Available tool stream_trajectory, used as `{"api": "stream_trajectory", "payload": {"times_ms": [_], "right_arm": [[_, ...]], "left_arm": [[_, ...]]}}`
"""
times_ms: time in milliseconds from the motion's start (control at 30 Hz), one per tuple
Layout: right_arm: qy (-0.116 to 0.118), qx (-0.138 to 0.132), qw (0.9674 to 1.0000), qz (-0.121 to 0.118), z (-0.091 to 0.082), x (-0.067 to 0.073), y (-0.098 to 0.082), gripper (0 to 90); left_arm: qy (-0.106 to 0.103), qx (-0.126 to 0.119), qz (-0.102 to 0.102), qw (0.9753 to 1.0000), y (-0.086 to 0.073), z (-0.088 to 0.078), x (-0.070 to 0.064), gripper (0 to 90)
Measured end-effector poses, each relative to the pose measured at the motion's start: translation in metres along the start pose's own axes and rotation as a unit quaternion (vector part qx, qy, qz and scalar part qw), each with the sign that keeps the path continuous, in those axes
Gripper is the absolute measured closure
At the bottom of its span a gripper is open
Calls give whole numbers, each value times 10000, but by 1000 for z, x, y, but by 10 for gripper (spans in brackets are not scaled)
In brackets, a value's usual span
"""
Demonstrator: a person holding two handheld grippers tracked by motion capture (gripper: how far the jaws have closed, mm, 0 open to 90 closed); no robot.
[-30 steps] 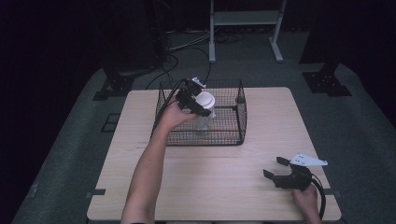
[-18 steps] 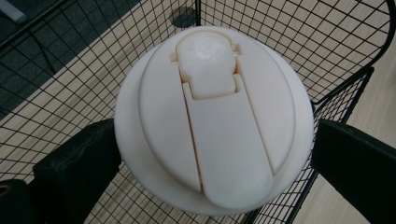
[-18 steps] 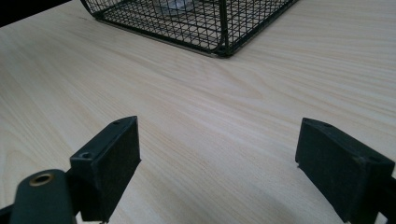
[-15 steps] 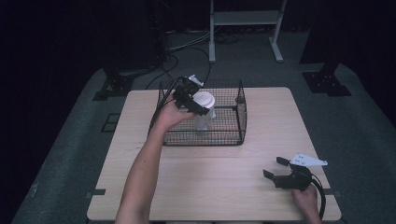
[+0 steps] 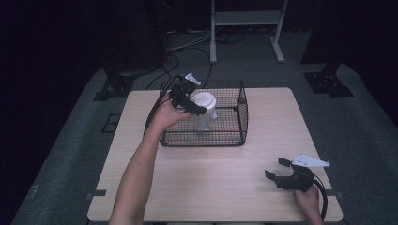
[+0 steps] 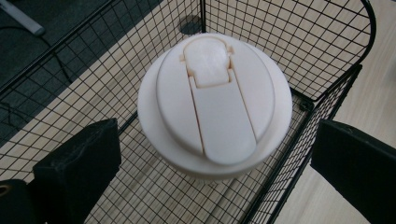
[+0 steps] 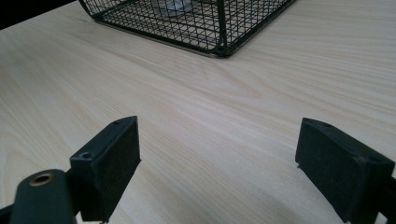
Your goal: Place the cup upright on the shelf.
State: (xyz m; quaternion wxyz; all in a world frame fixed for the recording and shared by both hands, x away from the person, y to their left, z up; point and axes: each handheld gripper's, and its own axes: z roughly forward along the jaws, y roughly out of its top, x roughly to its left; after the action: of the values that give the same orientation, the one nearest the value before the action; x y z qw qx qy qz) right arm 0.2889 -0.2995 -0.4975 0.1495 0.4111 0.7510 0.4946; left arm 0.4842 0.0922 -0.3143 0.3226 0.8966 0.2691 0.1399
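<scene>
A clear cup with a white flip lid [image 5: 204, 100] stands upright inside a black wire basket [image 5: 225, 138] at the table's far middle. My left gripper [image 5: 196, 102] hovers at the cup's left side by the lid, open. In the left gripper view the lid [image 6: 215, 116] lies between the wide-apart jaws, with clear gaps to both pads [image 6: 79, 163]. My right gripper [image 5: 276, 168] rests low near the table's front right, open, with bare wood between its pads [image 7: 109, 154]. The basket's near corner [image 7: 219, 46] lies ahead of it.
The light wooden table [image 5: 225, 187] has free room in front of the basket and on both sides. Dark floor, cables and a white stand's legs [image 5: 244, 33] lie beyond the far edge.
My left hand and gripper have drawn back slightly to the left. The cup has stayed in place in the basket. The right gripper has not moved.
</scene>
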Motion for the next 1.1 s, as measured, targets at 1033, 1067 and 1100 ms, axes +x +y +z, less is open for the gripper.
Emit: {"api": "stream_trajectory", "payload": {"times_ms": [1033,1067,1100], "right_arm": [[-90,41,9999,-50,1,2,-1,129],[-93,47,9999,-37,1,2,-1,129],[-103,45,9999,-43,1,2,-1,129]], "left_arm": [[-169,-351,-100,9992,-55,-36,-8,8],[-180,-365,-93,9991,-57,-37,-9,8],[-191,-366,-85,9991,-58,-37,-10,8]]}}
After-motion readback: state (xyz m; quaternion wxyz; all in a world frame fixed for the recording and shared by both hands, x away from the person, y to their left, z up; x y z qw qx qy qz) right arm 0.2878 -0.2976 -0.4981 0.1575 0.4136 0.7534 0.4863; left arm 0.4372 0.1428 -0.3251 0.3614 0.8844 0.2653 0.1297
